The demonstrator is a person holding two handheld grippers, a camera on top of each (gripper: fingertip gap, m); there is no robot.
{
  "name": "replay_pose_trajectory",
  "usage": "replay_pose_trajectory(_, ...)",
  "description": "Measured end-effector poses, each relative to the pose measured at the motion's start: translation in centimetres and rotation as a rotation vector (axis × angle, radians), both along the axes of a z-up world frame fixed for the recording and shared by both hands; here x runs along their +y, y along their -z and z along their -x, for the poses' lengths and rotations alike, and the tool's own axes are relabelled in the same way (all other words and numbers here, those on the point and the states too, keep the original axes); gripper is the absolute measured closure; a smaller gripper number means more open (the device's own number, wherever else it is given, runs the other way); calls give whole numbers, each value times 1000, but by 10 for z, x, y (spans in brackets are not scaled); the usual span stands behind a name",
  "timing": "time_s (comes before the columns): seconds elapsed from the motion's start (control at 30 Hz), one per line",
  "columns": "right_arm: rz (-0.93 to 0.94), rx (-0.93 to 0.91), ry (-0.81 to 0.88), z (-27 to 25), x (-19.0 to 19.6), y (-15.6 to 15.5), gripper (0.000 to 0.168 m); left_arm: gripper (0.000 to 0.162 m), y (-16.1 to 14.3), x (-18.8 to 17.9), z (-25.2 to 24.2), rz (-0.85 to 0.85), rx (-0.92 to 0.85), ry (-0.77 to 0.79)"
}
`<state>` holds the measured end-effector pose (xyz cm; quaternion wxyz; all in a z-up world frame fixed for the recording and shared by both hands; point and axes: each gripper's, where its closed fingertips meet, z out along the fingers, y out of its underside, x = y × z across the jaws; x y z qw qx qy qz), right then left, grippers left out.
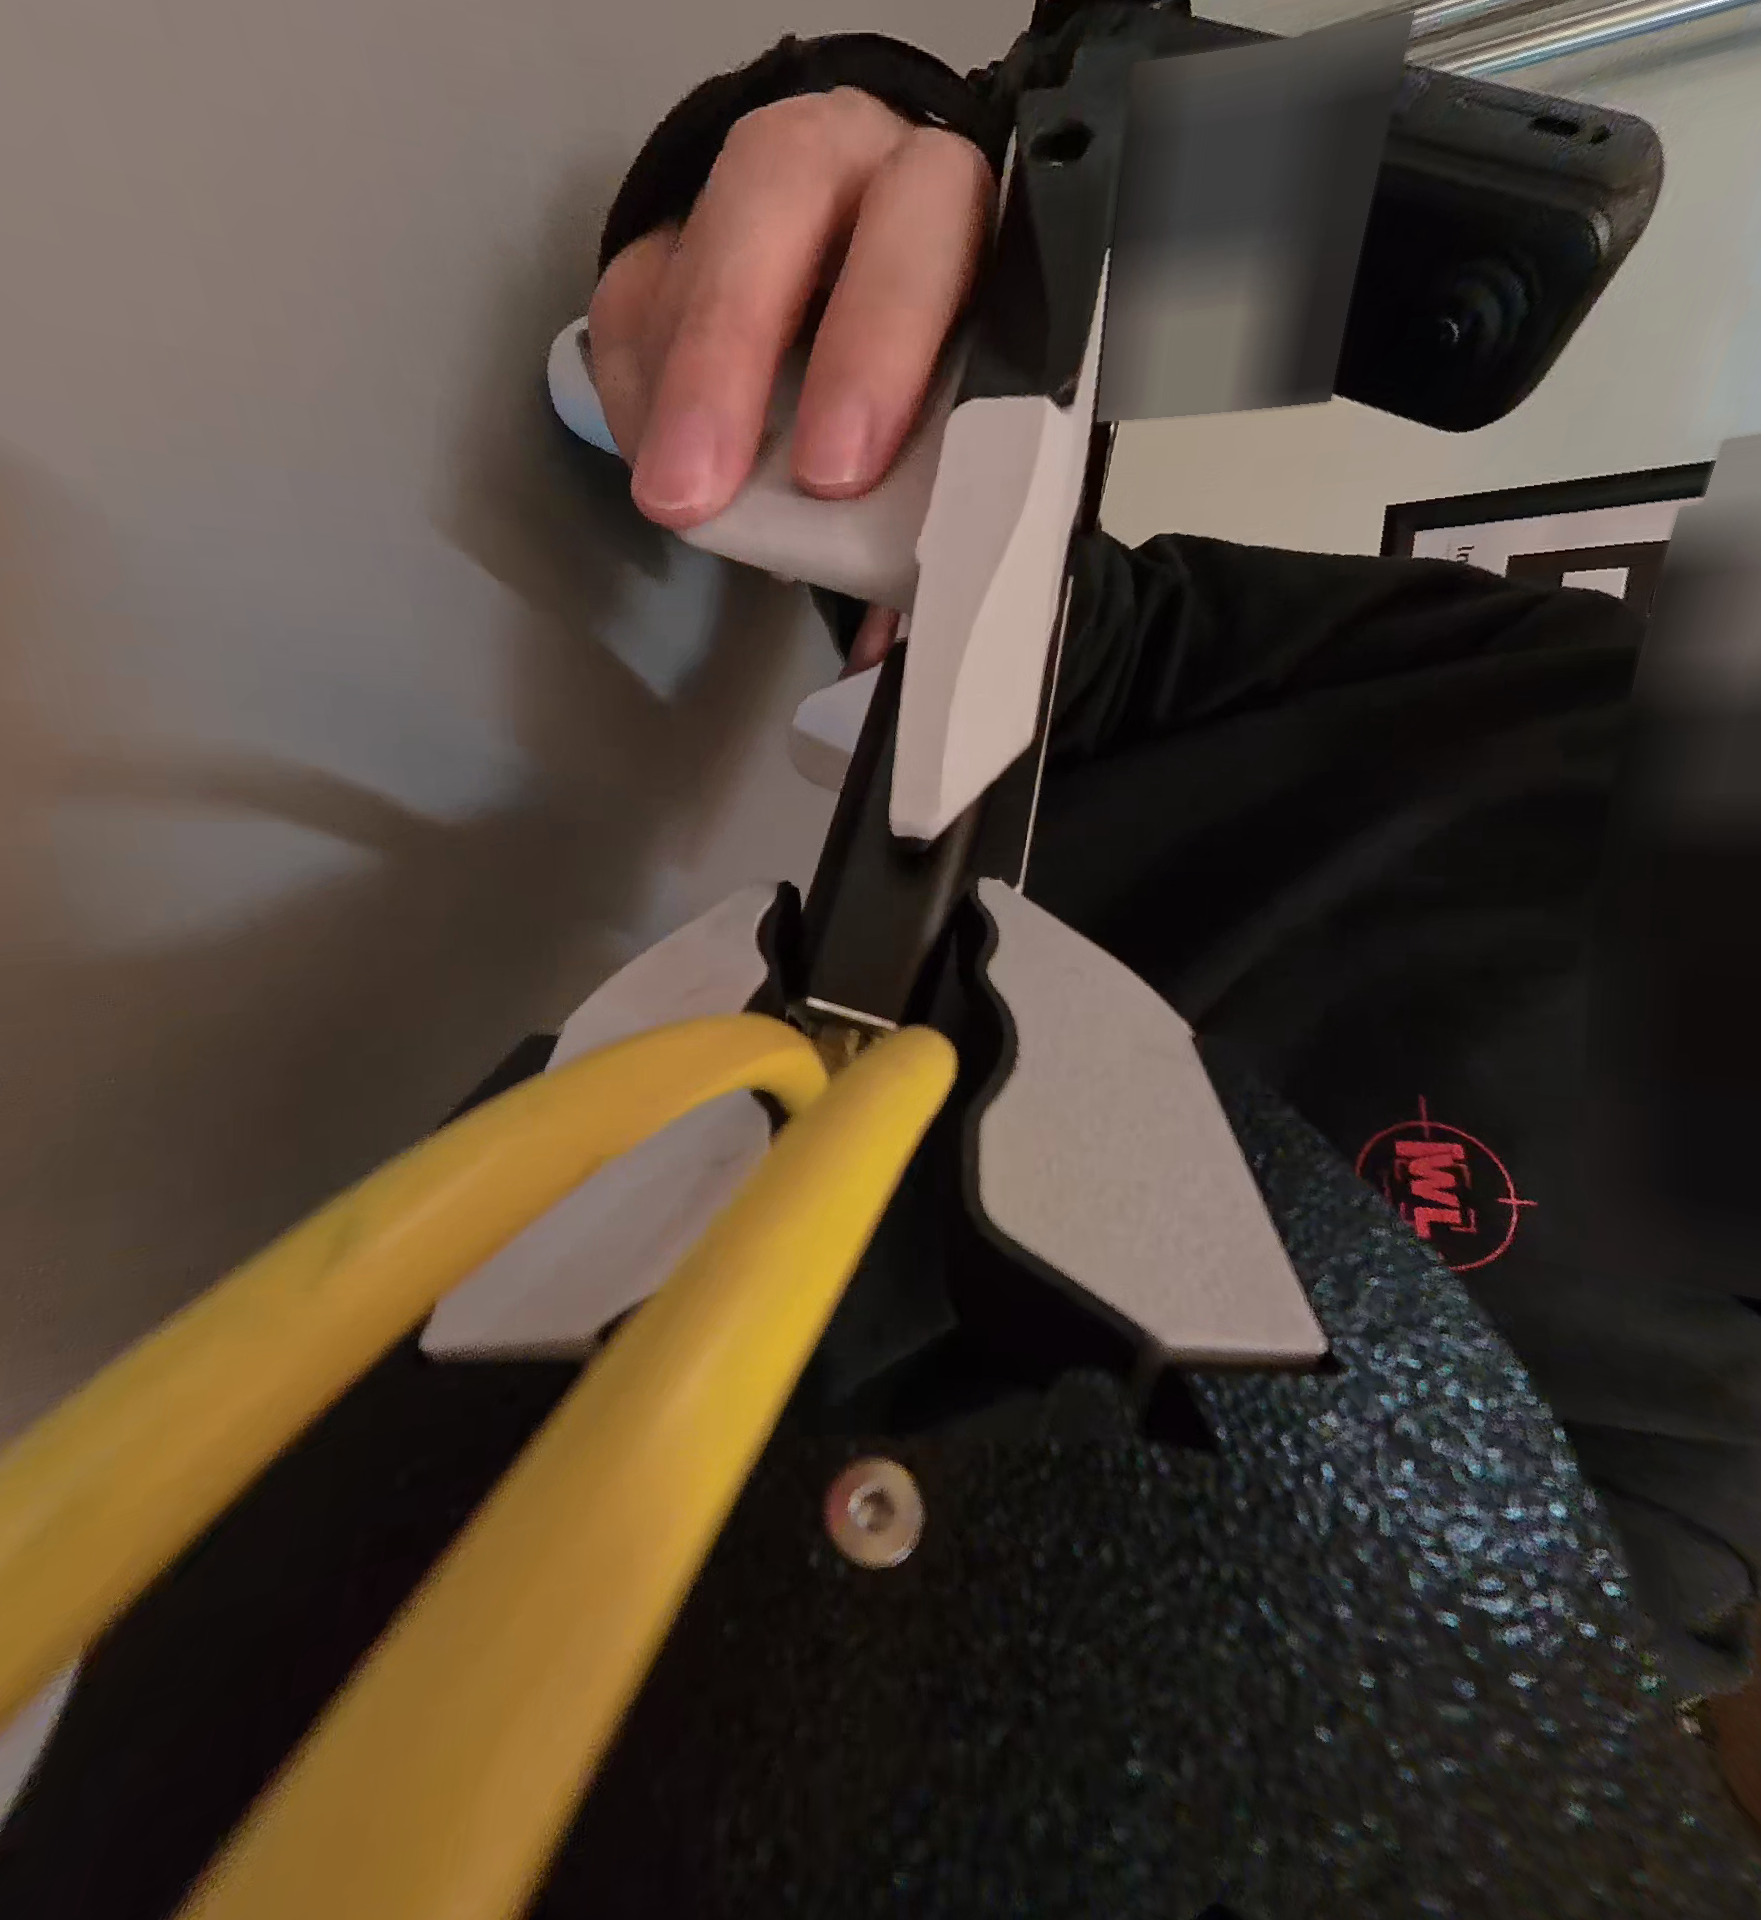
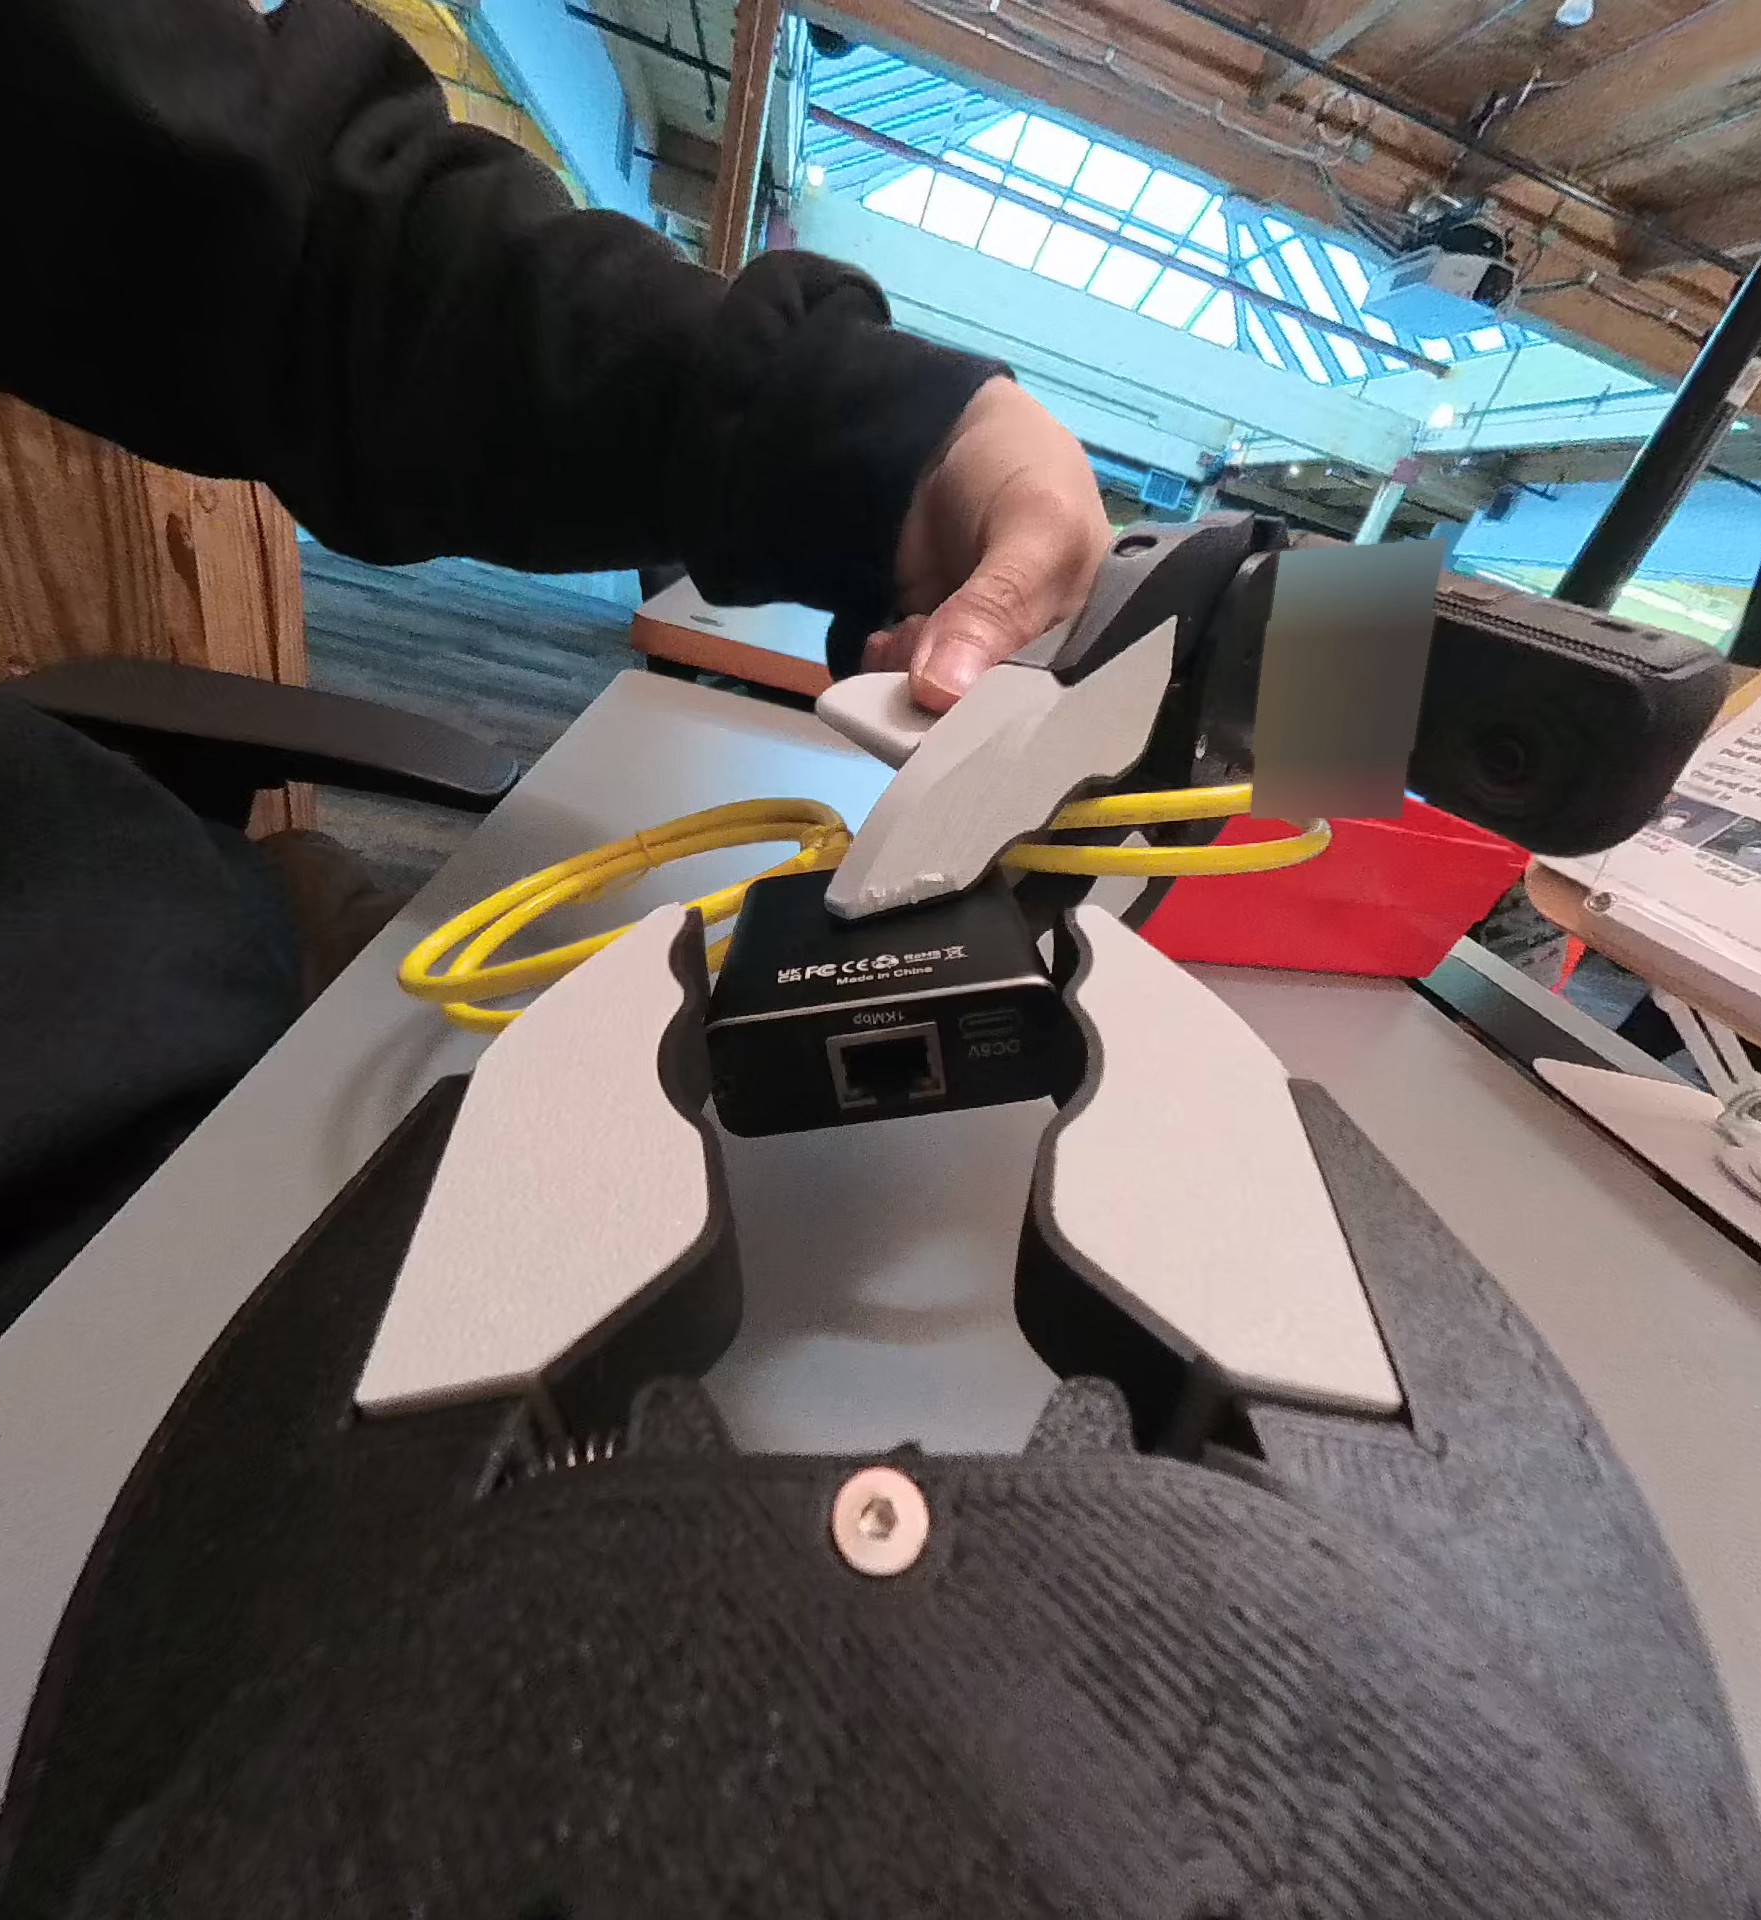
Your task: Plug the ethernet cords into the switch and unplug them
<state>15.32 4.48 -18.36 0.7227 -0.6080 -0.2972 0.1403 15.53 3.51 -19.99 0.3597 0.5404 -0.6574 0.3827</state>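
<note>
A small black switch (image 2: 886, 961) rests on the grey table (image 2: 284, 1143), an empty port facing me. My right gripper (image 2: 883, 935) is shut on its sides at the near end. My left gripper (image 2: 907, 831) comes from the far side, one finger lying on the switch's top. In the left wrist view, my left gripper (image 1: 871, 914) is shut across the switch (image 1: 865, 935) at its cord end. Two yellow ethernet cords (image 1: 751, 1351) come out between its fingers toward the camera, and their plugs are mostly hidden. The cords (image 2: 564, 883) loop behind the switch. The right gripper's finger (image 1: 980, 644) shows beyond.
A red bin (image 2: 1343, 904) stands behind the switch. A printed sheet on a stand (image 2: 1738, 810) is at the right edge. A wooden post (image 2: 97, 540) and a chair armrest (image 2: 263, 727) are on the left. The person's black-clad torso (image 1: 1323, 831) is close behind. Left and right tips are no more than a few centimetres apart.
</note>
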Motion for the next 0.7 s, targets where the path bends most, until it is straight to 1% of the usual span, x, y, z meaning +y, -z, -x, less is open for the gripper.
replay_pose_trajectory(0.07,18,-2,11,-1,0,0,104,133,-1,0,-1,-10,8,7)
replay_pose_trajectory(0.23,139,48,48,-5,10,6,105,132,1,8,-4,-33,16,-23)
replay_pose_trajectory(0.33,171,87,30,-5,11,6,105,132,0,9,-5,-25,-2,-44)
replay_pose_trajectory(0.47,192,68,31,-3,12,12,105,134,5,10,-2,-44,-4,-49)
replay_pose_trajectory(0.53,208,99,25,-4,13,11,114,136,9,11,0,-92,-18,-23)
replay_pose_trajectory(0.6,194,111,30,-6,12,9,118,134,9,11,0,-134,-34,-8)
replay_pose_trajectory(0.7,215,124,61,-11,16,10,119,134,12,15,-4,-256,-73,8)
